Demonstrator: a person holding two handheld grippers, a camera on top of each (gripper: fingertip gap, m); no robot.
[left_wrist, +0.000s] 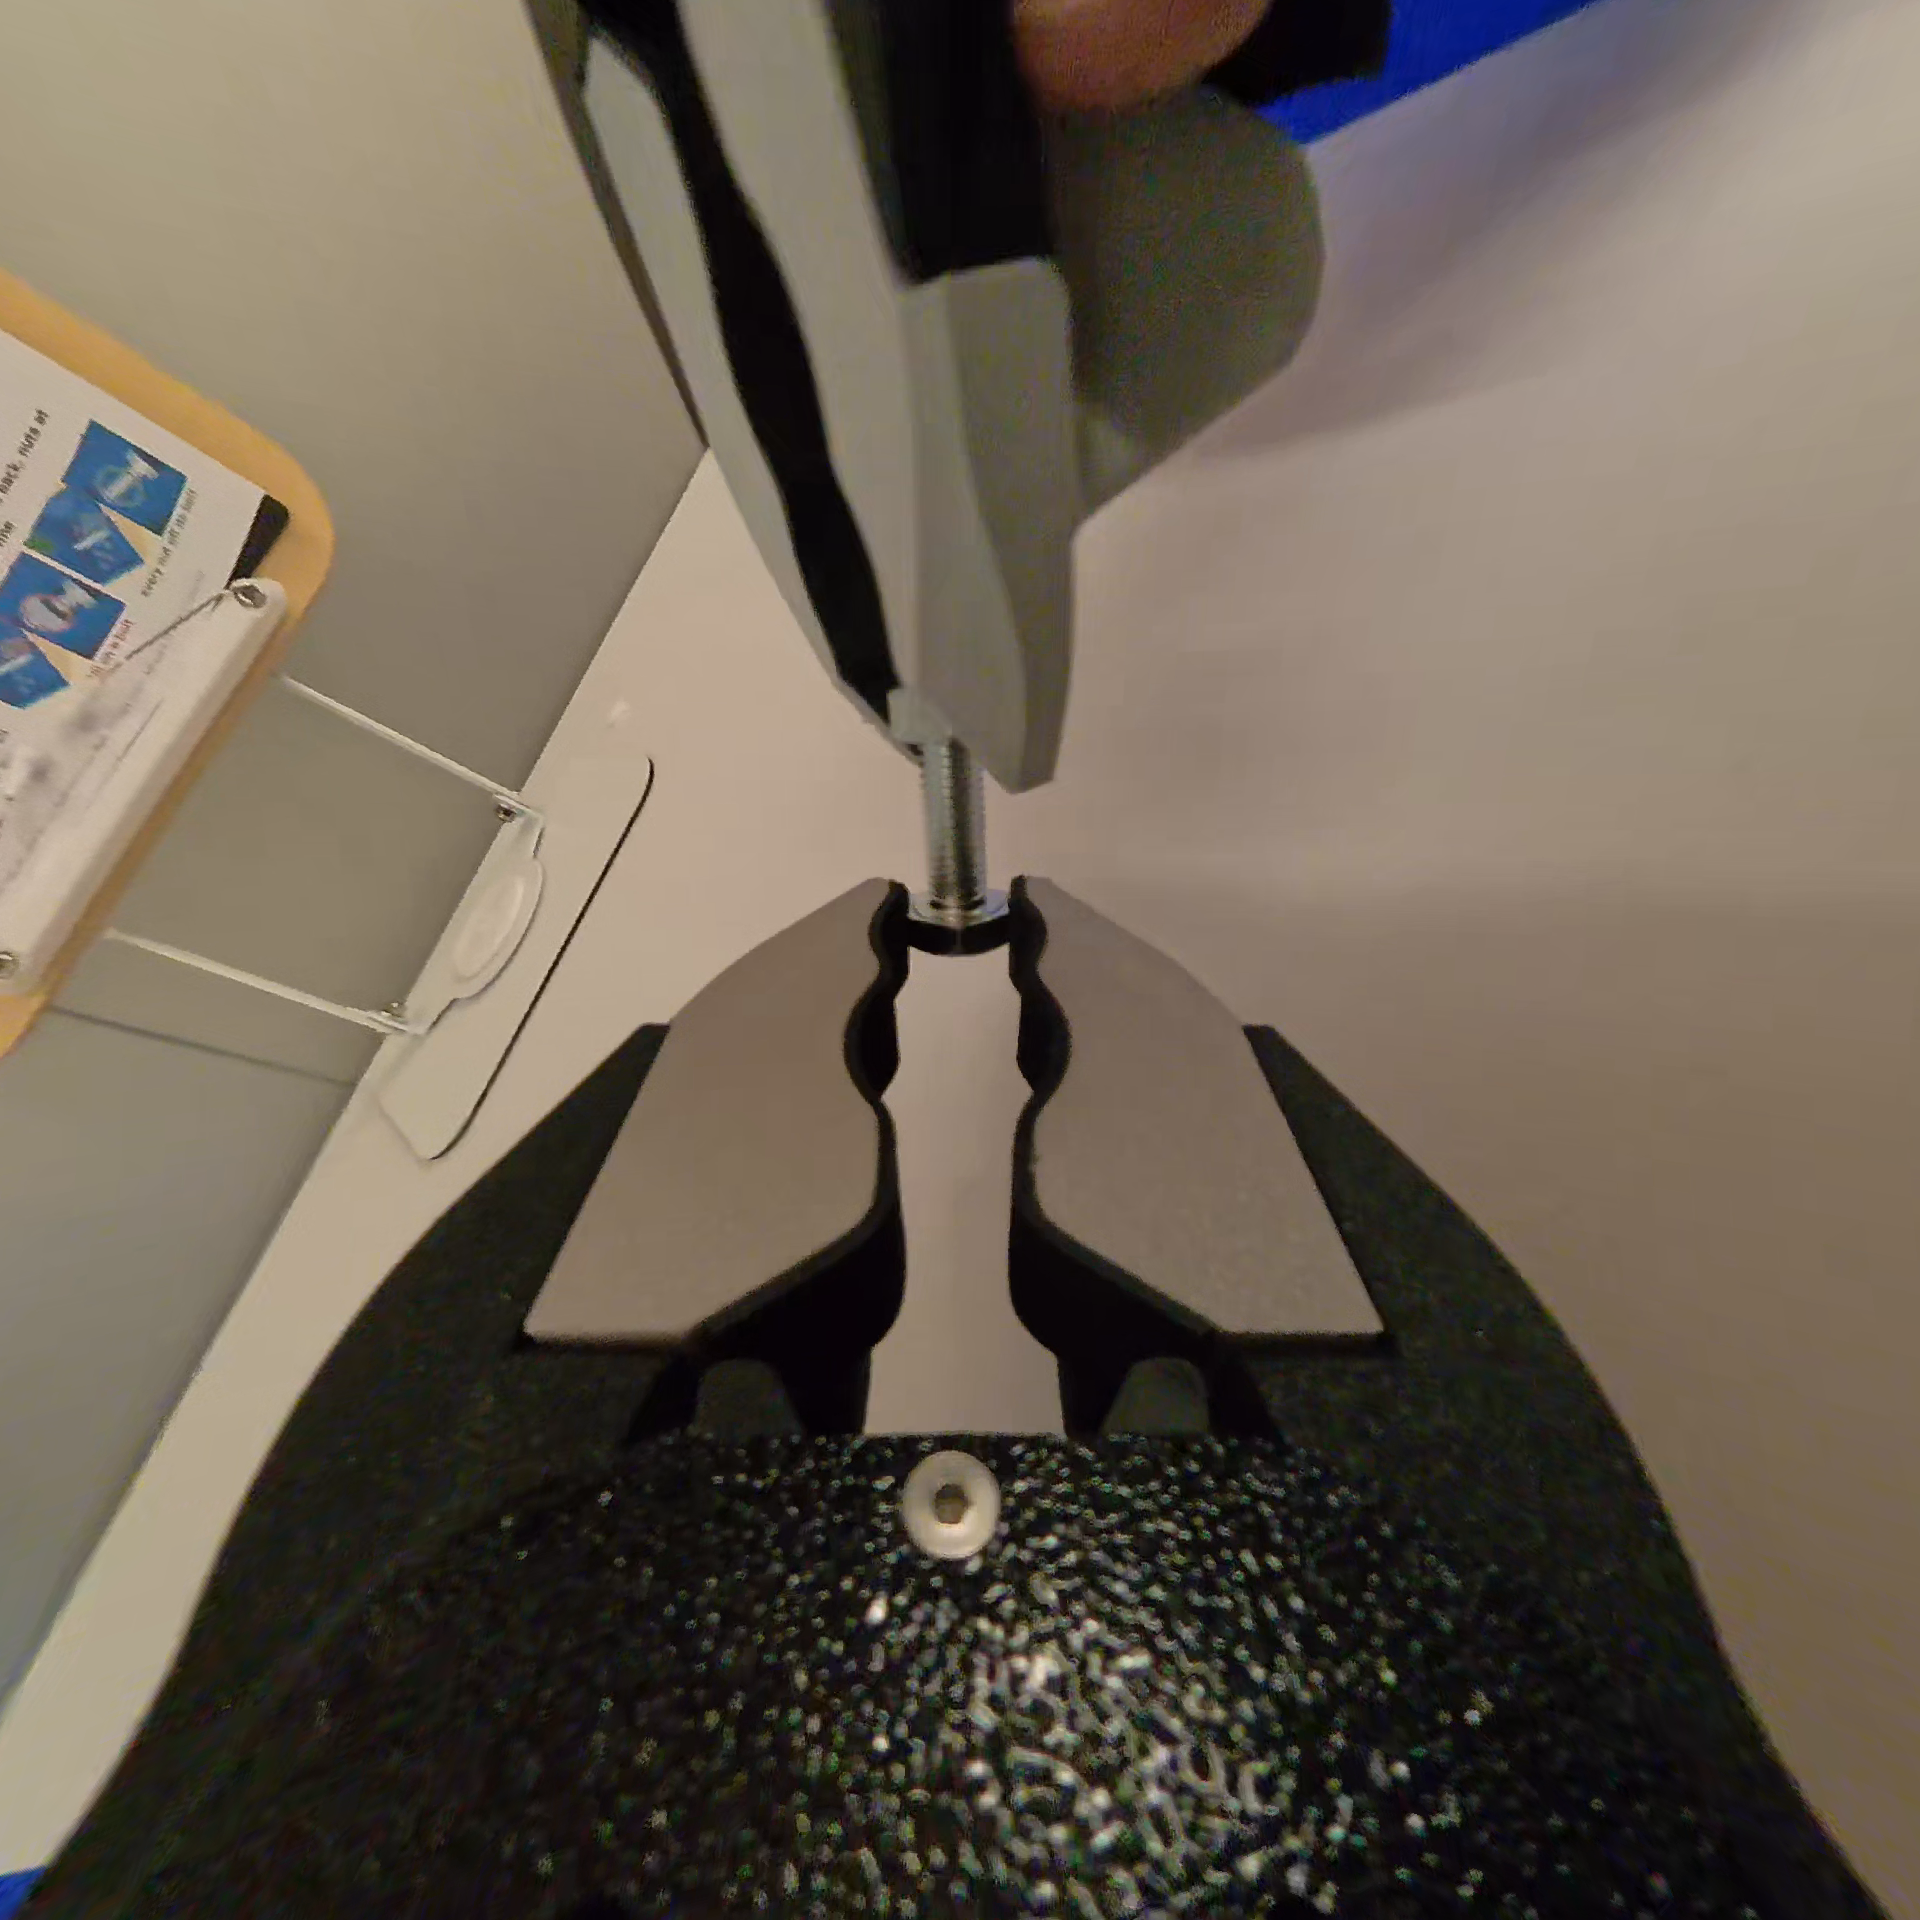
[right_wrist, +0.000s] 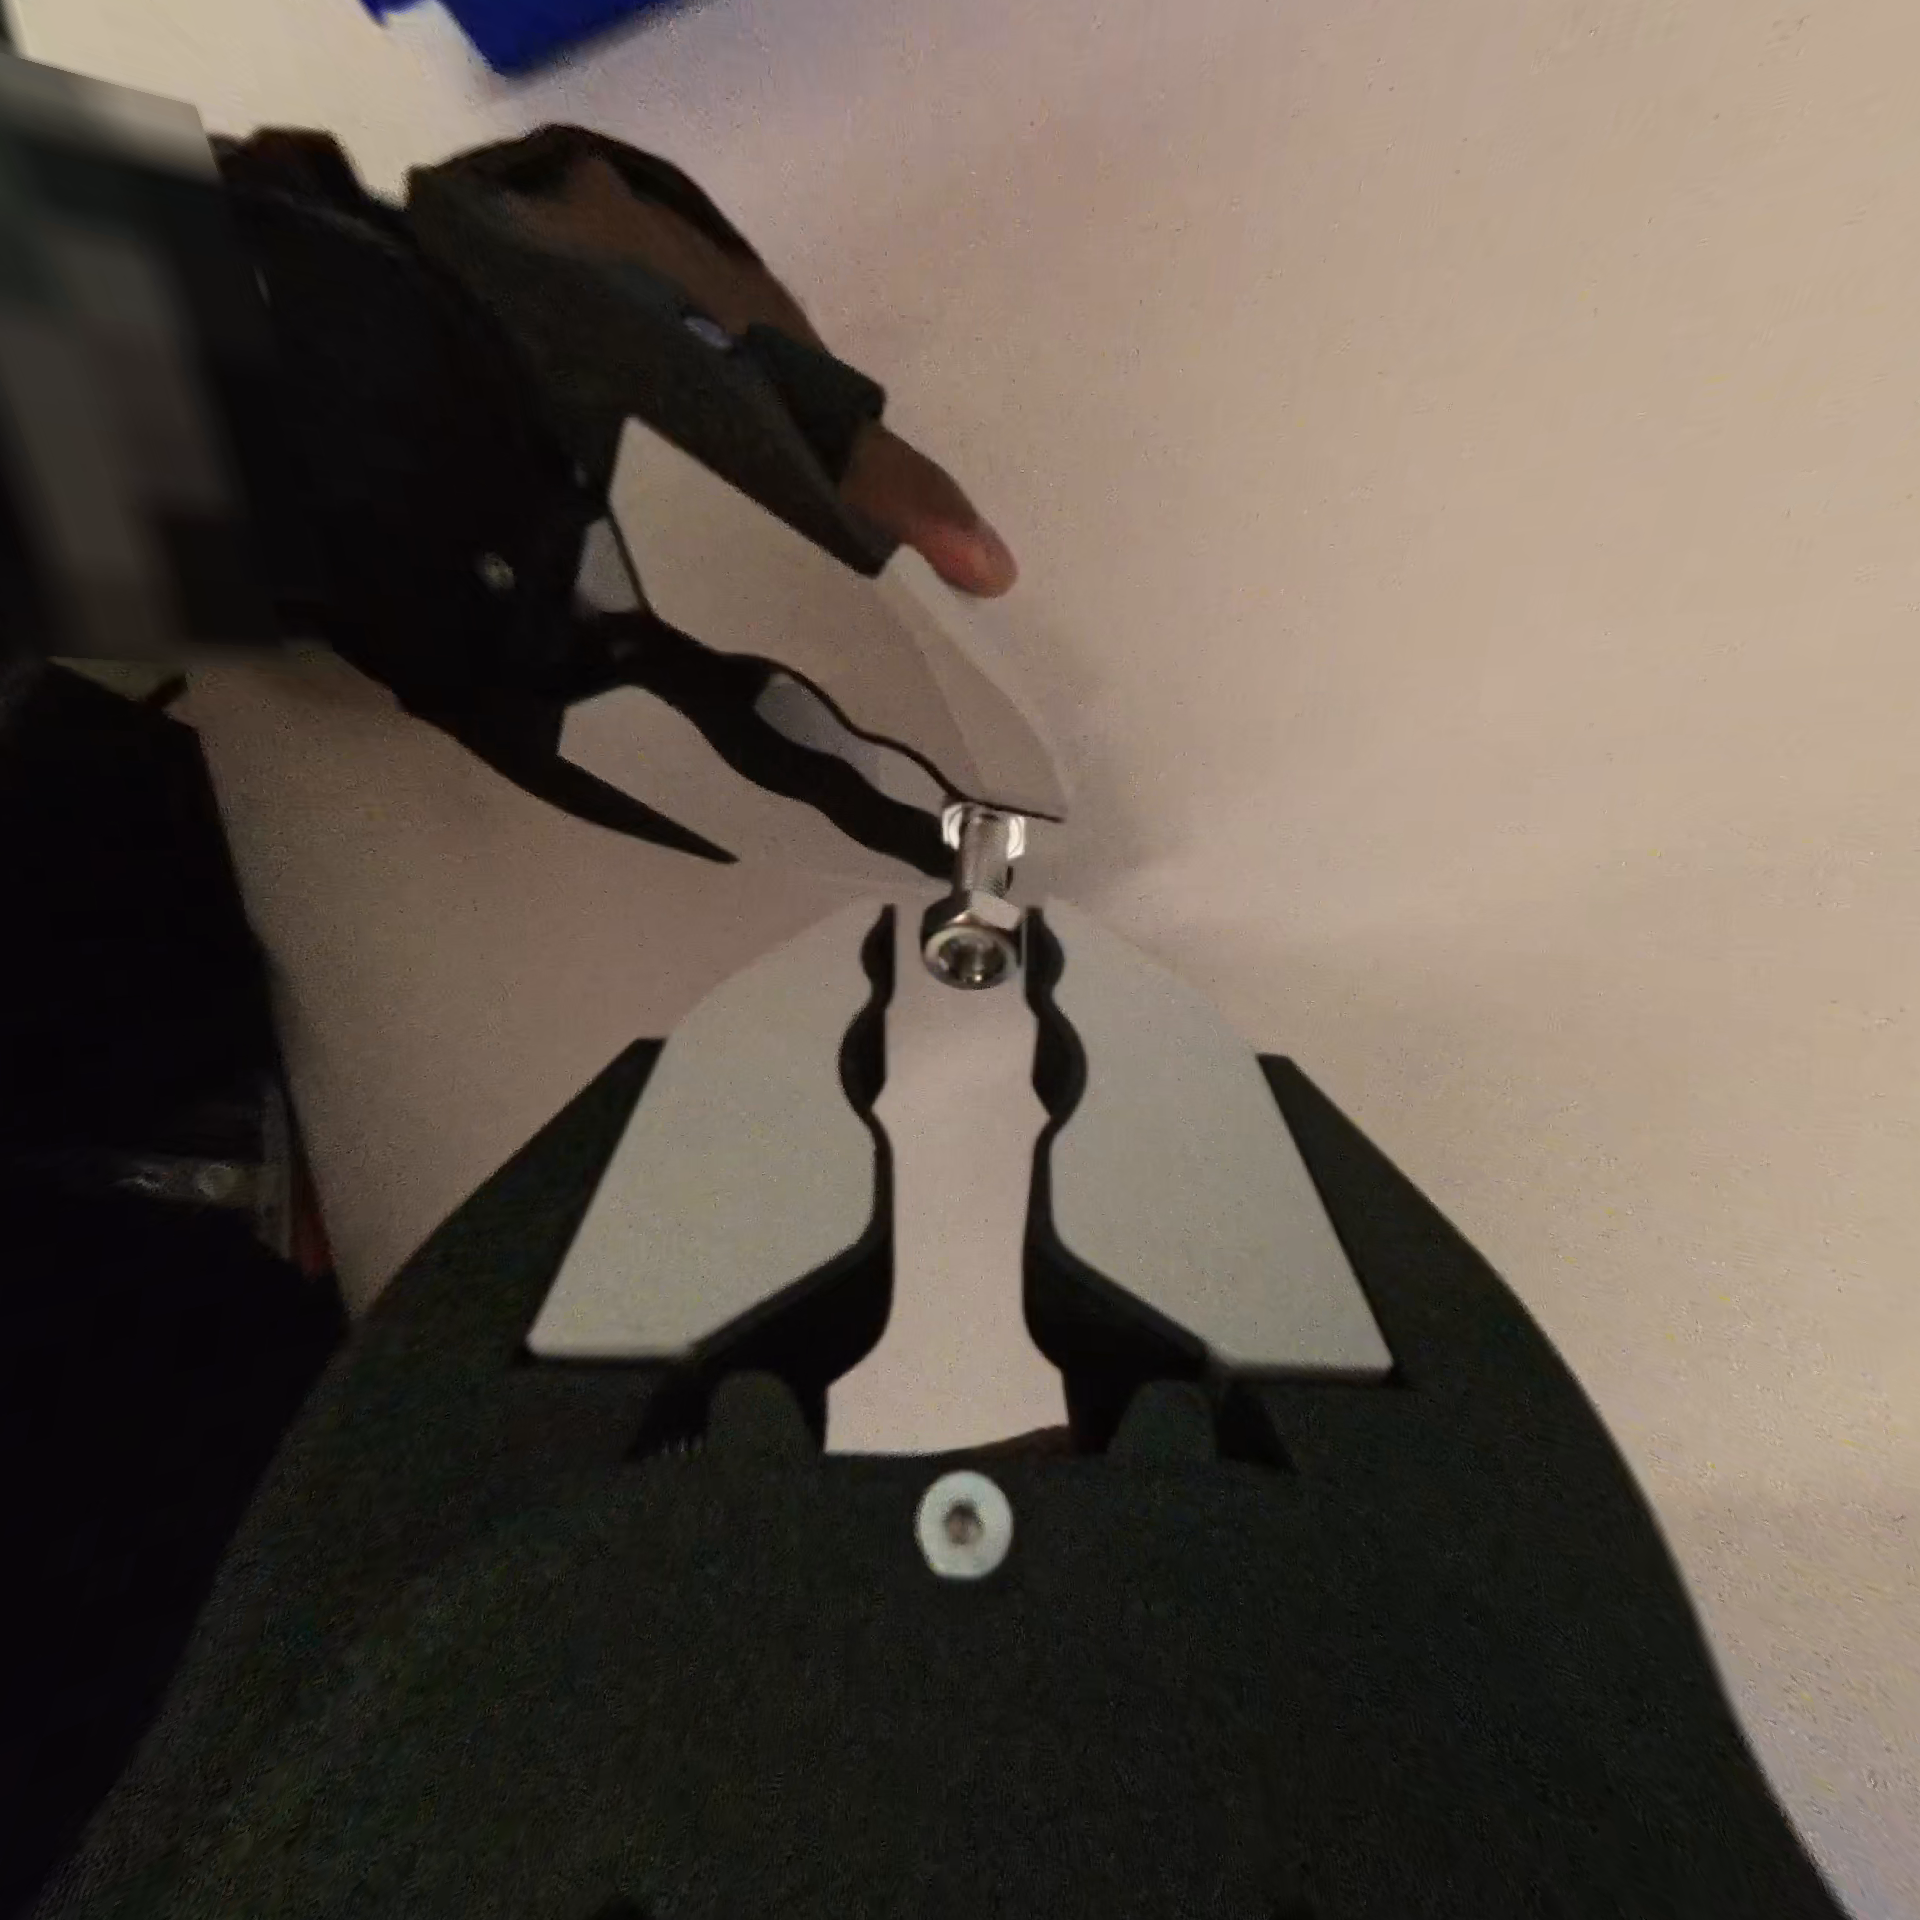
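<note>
Printed sheet (left_wrist: 114, 582): lying on a wood-edged board (left_wrist: 301, 540), far left of the bolt in the left wrist view.
Clear stand (left_wrist: 436, 883): sitting at the edge of the white table (left_wrist: 1507, 935), between the board and the bolt.
Gloved hand (right_wrist: 582, 343): wrapping around the left gripper's body, up and left of the bolt in the right wrist view, one bare fingertip pointing past it.
Left gripper (left_wrist: 954, 906): pinching the bolt's hex head (left_wrist: 951, 928) at its very tips, both pads pressing on it.
Bolt (left_wrist: 948, 831): hanging in the air over the table, its threaded shank running from the left gripper's tips across to the right gripper's tips.
Nut (right_wrist: 971, 943): sitting on the free end of the bolt, the bolt's end showing in its hole.
Right gripper (right_wrist: 961, 925): standing slightly spread around the nut; the right-hand pad is lying against it, while a sliver of table is showing between the nut and the left-hand pad.
Blue thing (left_wrist: 1455, 73): lying on the table, far up and right of the bolt, mostly cut off.
</note>
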